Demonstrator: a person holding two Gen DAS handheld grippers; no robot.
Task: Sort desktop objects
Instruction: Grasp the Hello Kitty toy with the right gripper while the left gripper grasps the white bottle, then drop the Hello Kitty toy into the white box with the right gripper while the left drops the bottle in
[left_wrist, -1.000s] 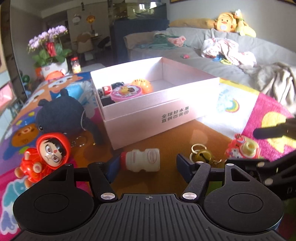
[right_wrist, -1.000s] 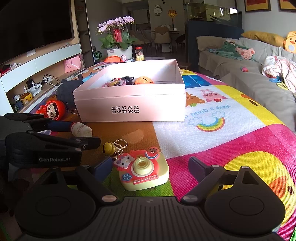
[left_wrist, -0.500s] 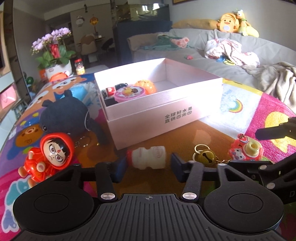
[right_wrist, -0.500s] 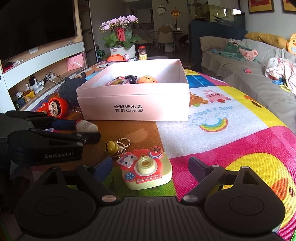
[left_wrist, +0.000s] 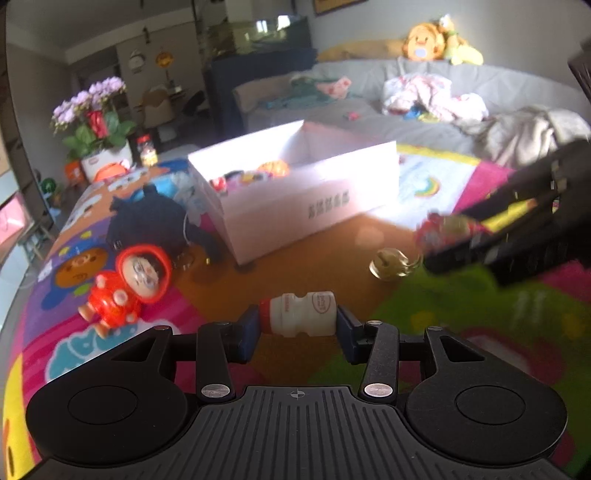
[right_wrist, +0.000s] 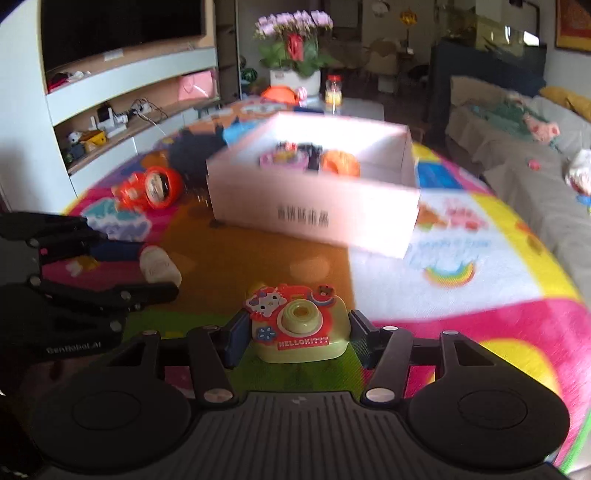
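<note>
Clearly, in the left wrist view, the left gripper (left_wrist: 298, 326) was clamped on a small white bottle (left_wrist: 300, 314), lying sideways between its pads, apparently just clear of the colourful mat (left_wrist: 62, 332). The pink box (left_wrist: 295, 192) stood ahead, a red doll (left_wrist: 127, 286) off to the side. In the right wrist view, the right gripper (right_wrist: 295, 338) was closing, its pads against a toy camera (right_wrist: 300, 323). Both pickups looked done or nearly so; next, each toy would need carrying over the box wall and dropping inside.
</note>
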